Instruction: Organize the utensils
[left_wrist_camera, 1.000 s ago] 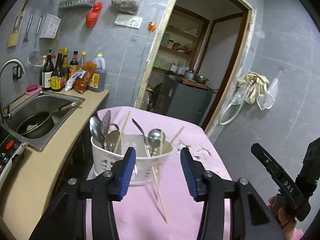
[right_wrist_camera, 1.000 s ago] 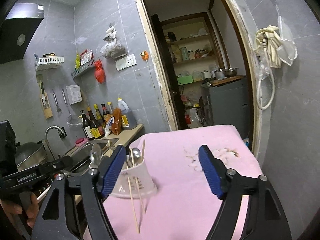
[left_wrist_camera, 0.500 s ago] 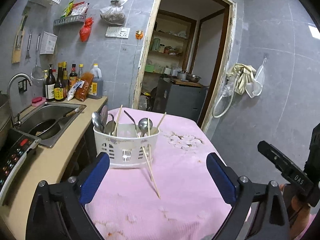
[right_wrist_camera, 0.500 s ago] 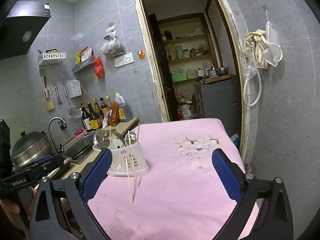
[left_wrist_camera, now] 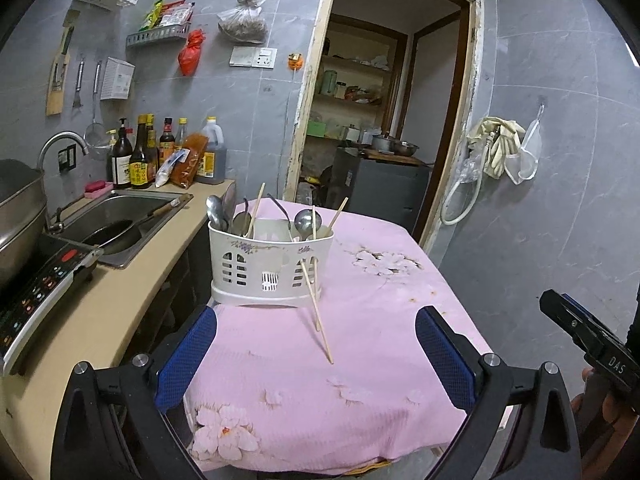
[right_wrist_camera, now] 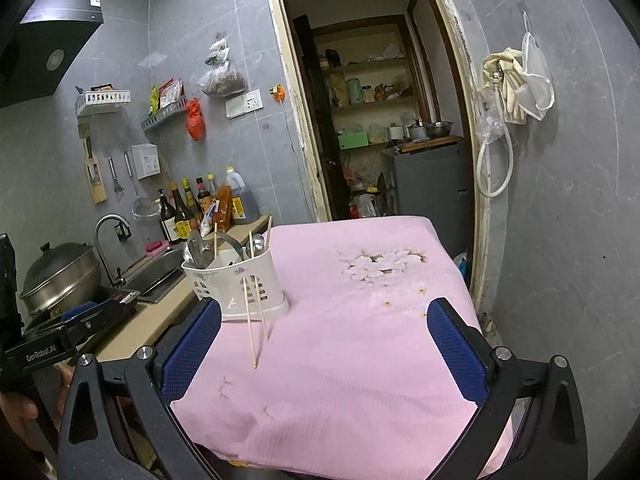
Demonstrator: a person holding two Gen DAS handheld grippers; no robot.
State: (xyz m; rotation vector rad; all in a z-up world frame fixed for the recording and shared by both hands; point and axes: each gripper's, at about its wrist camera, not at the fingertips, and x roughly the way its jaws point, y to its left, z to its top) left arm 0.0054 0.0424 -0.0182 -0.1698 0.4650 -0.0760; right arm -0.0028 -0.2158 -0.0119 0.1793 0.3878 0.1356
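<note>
A white slotted utensil holder (left_wrist_camera: 270, 270) stands at the left of the pink-clothed table (left_wrist_camera: 360, 360); it also shows in the right wrist view (right_wrist_camera: 236, 284). Metal spoons (left_wrist_camera: 304, 222) and chopsticks (left_wrist_camera: 256, 210) stand in it. Two chopsticks (left_wrist_camera: 318, 316) lean against its front with their tips on the cloth, also seen in the right wrist view (right_wrist_camera: 251, 328). My left gripper (left_wrist_camera: 316, 364) is open and empty, near the table's front edge. My right gripper (right_wrist_camera: 326, 348) is open and empty, also back over the front edge.
A counter (left_wrist_camera: 120, 292) with a sink (left_wrist_camera: 116, 220), a pan, an induction hob (left_wrist_camera: 40, 284) and sauce bottles (left_wrist_camera: 140, 156) runs along the table's left. A doorway (left_wrist_camera: 384, 128) opens behind the table. A grey wall (left_wrist_camera: 560, 200) stands to the right.
Both grippers have drawn back from the holder toward the table's front edge. The left gripper's jaws have opened wide. The two chopsticks still lean against the holder.
</note>
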